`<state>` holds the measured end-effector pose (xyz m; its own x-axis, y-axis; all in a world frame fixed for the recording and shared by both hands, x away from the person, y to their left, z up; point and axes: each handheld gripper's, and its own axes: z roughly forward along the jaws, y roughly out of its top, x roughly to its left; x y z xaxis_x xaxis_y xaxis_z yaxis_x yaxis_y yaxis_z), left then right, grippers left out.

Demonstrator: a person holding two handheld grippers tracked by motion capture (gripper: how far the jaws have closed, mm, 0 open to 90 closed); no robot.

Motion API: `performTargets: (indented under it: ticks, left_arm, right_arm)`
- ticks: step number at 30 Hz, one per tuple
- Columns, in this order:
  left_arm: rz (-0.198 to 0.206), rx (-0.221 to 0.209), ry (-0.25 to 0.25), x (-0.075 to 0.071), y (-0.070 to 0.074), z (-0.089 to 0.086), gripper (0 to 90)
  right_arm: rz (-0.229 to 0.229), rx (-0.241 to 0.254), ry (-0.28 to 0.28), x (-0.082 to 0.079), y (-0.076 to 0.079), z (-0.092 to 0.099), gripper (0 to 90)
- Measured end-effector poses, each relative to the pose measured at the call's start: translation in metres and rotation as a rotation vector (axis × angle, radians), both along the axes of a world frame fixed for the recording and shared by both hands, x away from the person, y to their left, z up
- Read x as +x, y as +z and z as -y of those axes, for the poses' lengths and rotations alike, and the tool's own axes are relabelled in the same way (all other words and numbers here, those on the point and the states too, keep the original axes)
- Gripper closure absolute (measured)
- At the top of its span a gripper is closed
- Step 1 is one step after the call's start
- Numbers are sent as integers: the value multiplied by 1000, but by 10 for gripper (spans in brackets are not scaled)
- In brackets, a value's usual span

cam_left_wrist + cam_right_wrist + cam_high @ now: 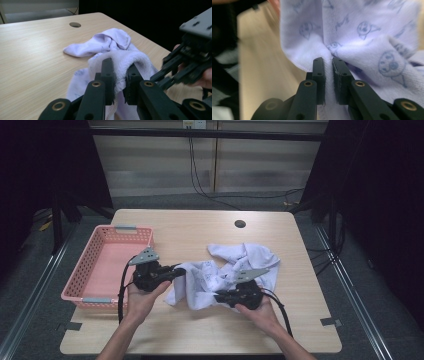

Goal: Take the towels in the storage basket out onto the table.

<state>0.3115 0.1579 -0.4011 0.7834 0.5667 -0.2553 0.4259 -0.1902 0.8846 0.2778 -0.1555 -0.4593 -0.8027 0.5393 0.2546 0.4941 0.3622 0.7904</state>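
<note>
A pale lilac towel [225, 272] printed with small blue figures lies crumpled in the middle of the wooden table [200, 232]. My left gripper [179, 270] is at its left edge, and in the left gripper view its jaws pinch a thick fold of the towel [120, 60]. My right gripper [220, 296] is at the towel's near edge. In the right gripper view its jaws stand nearly together with a hem of the towel [352, 42] pressed between them. The right gripper [175, 72] also appears at the right of the left gripper view.
A pink mesh basket [86, 290] sits at the table's left edge, beside my left hand. A round cable hole [240, 224] is in the far part of the tabletop. Dark floor and cables lie beyond the table.
</note>
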Motion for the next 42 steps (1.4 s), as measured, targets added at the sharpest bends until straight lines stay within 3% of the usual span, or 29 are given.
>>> performTargets:
  ticks: [4,5,6,7,8,11,13,17,18,19,20,23,26,28,30,32,34,36,38,40,42]
  left_arm:
    - [11,-8,-7,-3,5,-3,826]
    - [8,-6,-13,-3,4,-1,828]
    - [-3,1,-22,-2,2,2,828]
    - [-13,7,-34,-1,-1,7,793]
    - [-20,18,-47,0,-4,13,793]
    - [-53,63,-78,3,-18,32,684]
    - [-78,74,-83,5,-27,40,617]
    - [-113,98,-83,3,-40,41,601]
    - [-114,108,-82,1,-41,41,596]
    - [-120,115,-85,-1,-43,39,583]
    - [-127,115,-95,-4,-44,37,583]
    - [-119,134,-119,-16,-48,31,562]
    - [-137,103,-140,-23,-55,28,547]
    - [-133,137,-161,-26,-62,31,517]
    - [-133,155,-182,-27,-69,35,501]
    - [-131,207,-176,-26,-75,39,502]
    - [-149,215,-190,-21,-81,42,614]
    - [-166,189,-206,-16,-82,44,858]
    - [-160,176,-199,-13,-78,46,889]
    - [-139,129,-197,-12,-69,43,891]
    - [-110,102,-182,-12,-59,39,891]
  right_arm:
    - [35,83,-80,-9,24,38,877]
    - [48,82,-152,-9,28,60,881]
    - [48,82,-152,-9,28,60,881]
    - [58,37,-225,-6,25,81,881]
    - [58,37,-225,-6,25,81,881]
    - [26,29,-330,3,14,116,882]
    - [9,-34,-384,8,4,132,881]
    - [-46,-80,-449,12,-19,154,855]
    - [-68,-92,-457,12,-21,157,777]
    - [-49,-108,-475,10,-19,157,703]
    - [-49,-108,-475,10,-19,157,703]
    - [-8,-31,-442,-1,-5,152,625]
    - [-3,4,-352,-9,3,130,643]
    - [3,21,-271,-10,2,103,637]
    - [0,35,-251,-9,1,95,627]
    - [5,23,-222,-5,1,80,601]
    - [2,53,-178,1,2,70,610]
    - [-22,60,-141,8,-2,56,574]
    - [-14,25,-110,11,-8,43,536]
    - [3,-22,-114,17,-14,29,486]
    - [29,-24,-145,20,-17,24,463]
